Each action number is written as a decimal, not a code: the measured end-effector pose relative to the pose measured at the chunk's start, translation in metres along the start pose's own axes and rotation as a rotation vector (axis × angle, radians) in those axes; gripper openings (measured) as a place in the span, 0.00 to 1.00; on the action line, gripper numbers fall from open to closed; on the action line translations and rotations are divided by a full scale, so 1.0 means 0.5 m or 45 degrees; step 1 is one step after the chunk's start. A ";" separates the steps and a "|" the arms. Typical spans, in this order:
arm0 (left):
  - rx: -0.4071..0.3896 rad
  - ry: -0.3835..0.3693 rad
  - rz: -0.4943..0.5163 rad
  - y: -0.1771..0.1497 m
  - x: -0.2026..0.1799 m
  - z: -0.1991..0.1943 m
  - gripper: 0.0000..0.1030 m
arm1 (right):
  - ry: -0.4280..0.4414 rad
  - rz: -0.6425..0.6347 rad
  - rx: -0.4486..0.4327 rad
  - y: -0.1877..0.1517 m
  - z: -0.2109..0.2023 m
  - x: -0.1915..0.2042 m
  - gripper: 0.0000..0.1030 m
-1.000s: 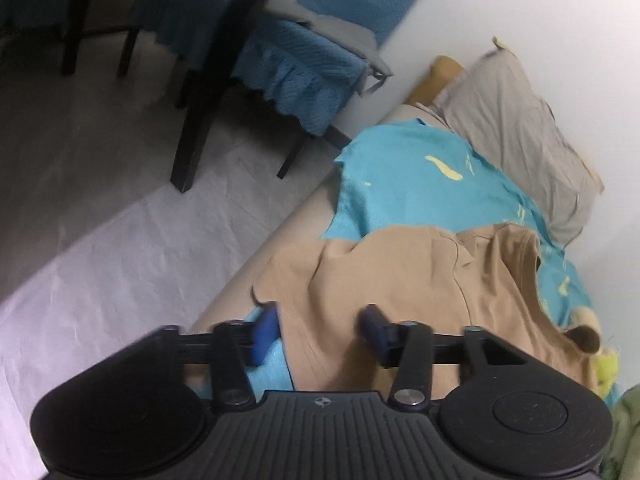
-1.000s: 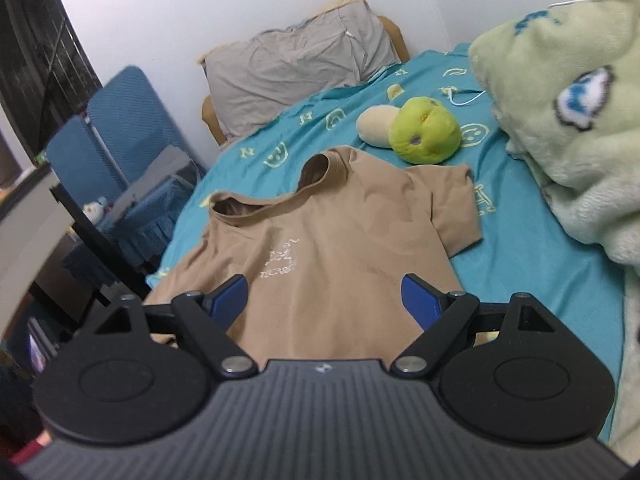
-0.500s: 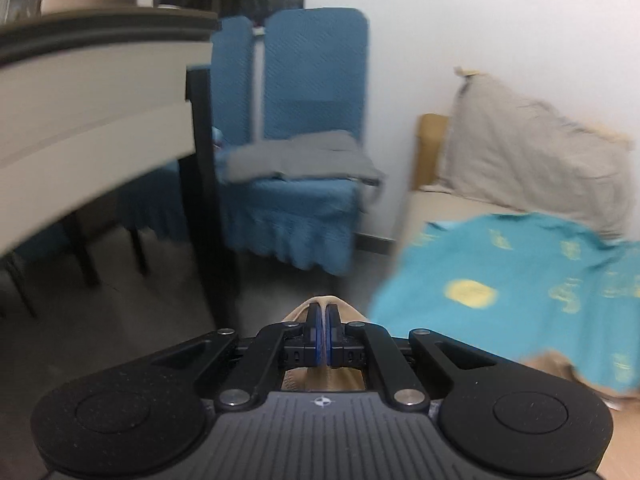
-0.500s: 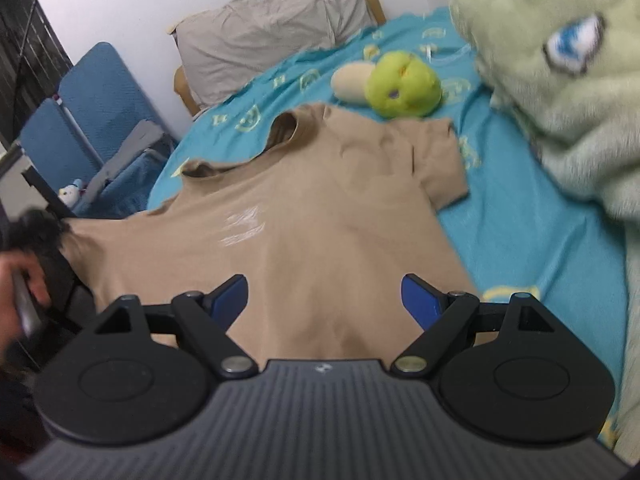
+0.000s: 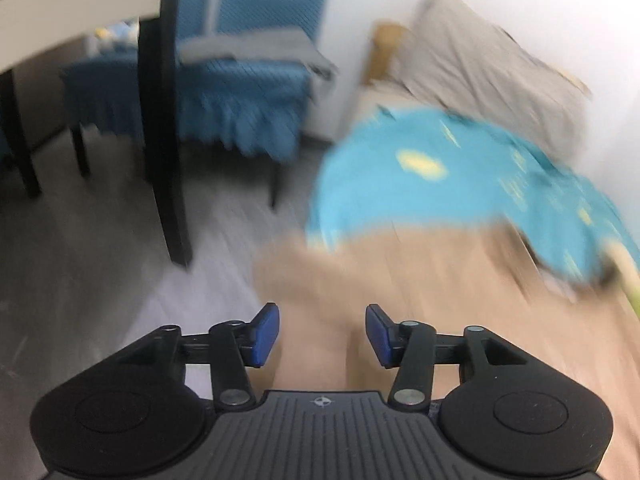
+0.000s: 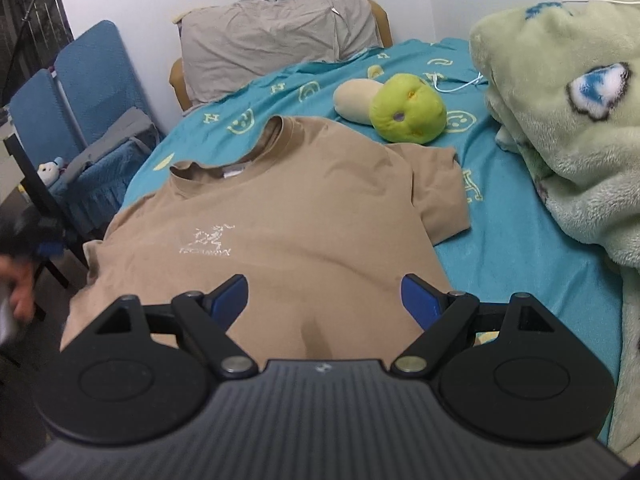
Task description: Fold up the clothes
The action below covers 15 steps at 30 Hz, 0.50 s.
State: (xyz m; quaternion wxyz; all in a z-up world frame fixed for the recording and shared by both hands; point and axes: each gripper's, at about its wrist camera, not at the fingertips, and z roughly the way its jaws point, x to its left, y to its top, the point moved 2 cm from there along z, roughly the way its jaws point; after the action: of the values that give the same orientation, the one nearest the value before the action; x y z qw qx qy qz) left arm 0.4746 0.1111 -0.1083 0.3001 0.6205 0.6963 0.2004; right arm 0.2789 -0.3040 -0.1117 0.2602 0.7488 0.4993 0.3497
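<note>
Tan T-shirt point(image 6: 280, 216) lies flat, unfolded, on the bed point(image 6: 520, 248), collar pointing away. Right tongs point(image 6: 322, 296) gape empty over its hem; left tongs point(image 5: 322, 334), also released, hover nearer its left sleeve.

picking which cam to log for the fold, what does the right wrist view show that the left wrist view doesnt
Only the right wrist view shows the shirt's white logo, the green plush ball and the fleece blanket. Only the left wrist view, which is blurred, shows the dark table leg and the floor. Both show the tan t-shirt, the teal sheet, the grey pillow and the blue chairs.
</note>
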 end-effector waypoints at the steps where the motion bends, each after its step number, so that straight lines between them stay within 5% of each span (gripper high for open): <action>1: 0.033 -0.024 0.001 -0.037 0.008 -0.035 0.50 | 0.000 0.003 -0.004 0.000 -0.004 -0.002 0.83; 7: 0.370 -0.244 -0.114 -0.261 0.077 -0.207 0.64 | -0.011 0.037 -0.049 -0.002 -0.038 -0.018 0.83; 15: 0.549 -0.218 -0.005 -0.357 0.077 -0.275 0.74 | -0.015 0.037 -0.111 -0.020 -0.084 -0.029 0.83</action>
State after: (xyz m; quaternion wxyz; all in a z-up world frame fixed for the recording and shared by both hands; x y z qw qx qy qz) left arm 0.2483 0.1351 -0.1294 0.2187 0.6837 0.6962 -0.0070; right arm 0.2366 -0.3120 -0.0971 0.2904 0.7460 0.4712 0.3703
